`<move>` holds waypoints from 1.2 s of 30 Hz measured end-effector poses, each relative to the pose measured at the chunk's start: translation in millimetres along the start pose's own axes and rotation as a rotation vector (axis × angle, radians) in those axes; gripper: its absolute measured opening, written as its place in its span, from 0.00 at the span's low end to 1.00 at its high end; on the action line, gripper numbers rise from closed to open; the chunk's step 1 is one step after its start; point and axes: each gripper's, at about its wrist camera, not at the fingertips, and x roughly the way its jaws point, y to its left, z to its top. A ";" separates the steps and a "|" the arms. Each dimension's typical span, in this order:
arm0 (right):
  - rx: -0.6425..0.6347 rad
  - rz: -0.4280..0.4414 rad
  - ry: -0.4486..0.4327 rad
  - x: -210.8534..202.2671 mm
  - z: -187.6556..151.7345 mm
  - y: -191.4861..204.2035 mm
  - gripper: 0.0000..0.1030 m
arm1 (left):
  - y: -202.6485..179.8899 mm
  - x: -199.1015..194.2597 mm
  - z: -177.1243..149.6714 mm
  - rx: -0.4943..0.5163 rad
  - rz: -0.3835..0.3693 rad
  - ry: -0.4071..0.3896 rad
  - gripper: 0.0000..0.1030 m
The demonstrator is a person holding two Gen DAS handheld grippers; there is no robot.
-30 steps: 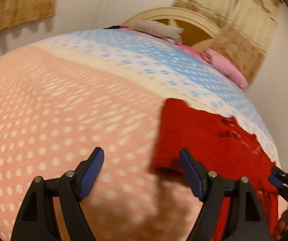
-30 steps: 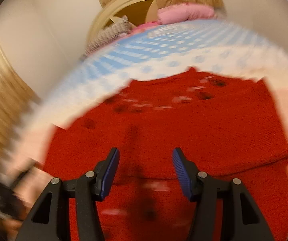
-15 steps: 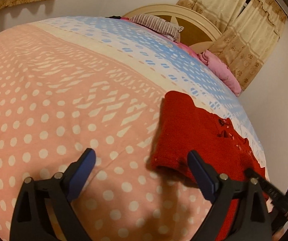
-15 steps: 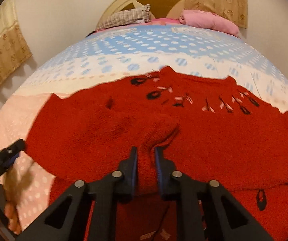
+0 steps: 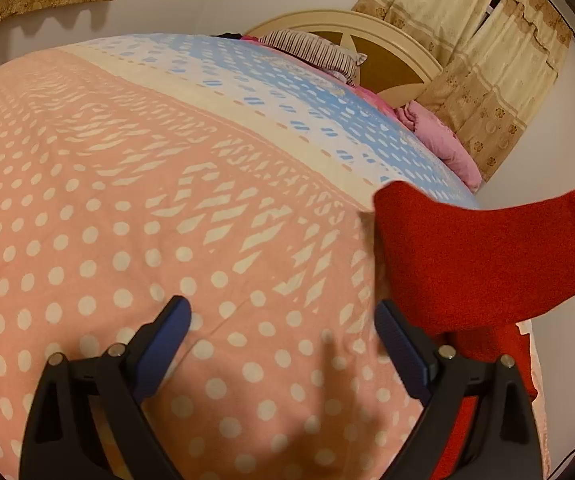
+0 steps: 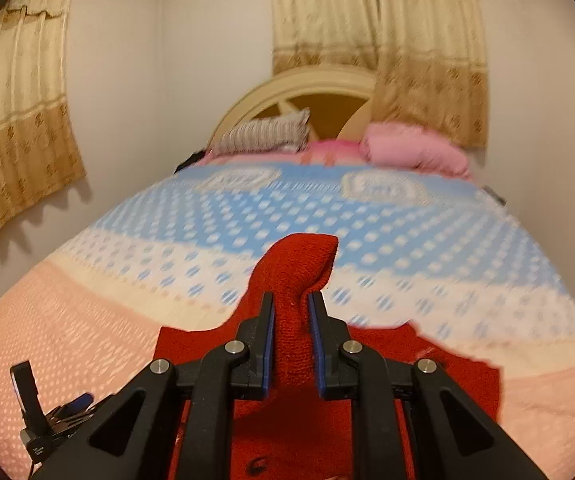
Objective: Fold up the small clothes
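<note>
Right gripper (image 6: 290,312) has its two blue pads pinched tight on a fold of the red sweater (image 6: 295,264), and the jaws have just been closing on it. That pinched part sticks up above the bed cover (image 6: 87,320), while the other parts of the sweater lie flat on the cover below the gripper. From the left wrist camera, the lifted sweater (image 5: 467,260) hangs in the air like a red flap, just beside the left gripper's right finger. Left gripper (image 5: 283,336) is wide open, with its jaws having just been opening, and nothing sits between them but the pink, dotted part of the bed cover (image 5: 127,200). It hovers near the cover, beside the sweater's edge and not touching it. Far from the sweater, at the head of the bed, a striped pillow (image 6: 263,134) and a pink pillow (image 6: 411,152) rest against the round headboard (image 6: 319,80). Yellow curtains (image 6: 379,32) hang behind the headboard.
</note>
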 end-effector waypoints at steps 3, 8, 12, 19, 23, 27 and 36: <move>0.007 -0.055 -0.016 -11.4 2.5 -26.6 0.15 | -1.0 0.3 0.5 0.003 0.005 0.002 0.93; 0.098 -0.135 0.027 -8.5 -18.8 -94.6 0.15 | -3.5 1.7 0.4 0.013 0.016 0.005 0.93; 0.159 -0.212 0.122 12.7 -56.3 -148.5 0.15 | -5.6 3.6 0.8 0.025 0.028 0.009 0.94; 0.236 -0.208 0.353 70.8 -146.9 -188.3 0.19 | -14.5 7.4 -0.2 0.068 0.076 0.027 0.95; 0.233 -0.220 0.368 67.5 -163.0 -191.8 0.48 | -27.7 11.0 1.7 0.127 0.112 0.056 0.95; 0.240 -0.281 0.318 35.7 -154.9 -204.7 0.56 | -48.6 8.4 7.7 0.165 0.073 0.053 0.95; 0.212 -0.302 0.267 26.3 -139.1 -203.8 0.32 | -149.2 25.0 10.8 0.339 -0.006 0.036 0.95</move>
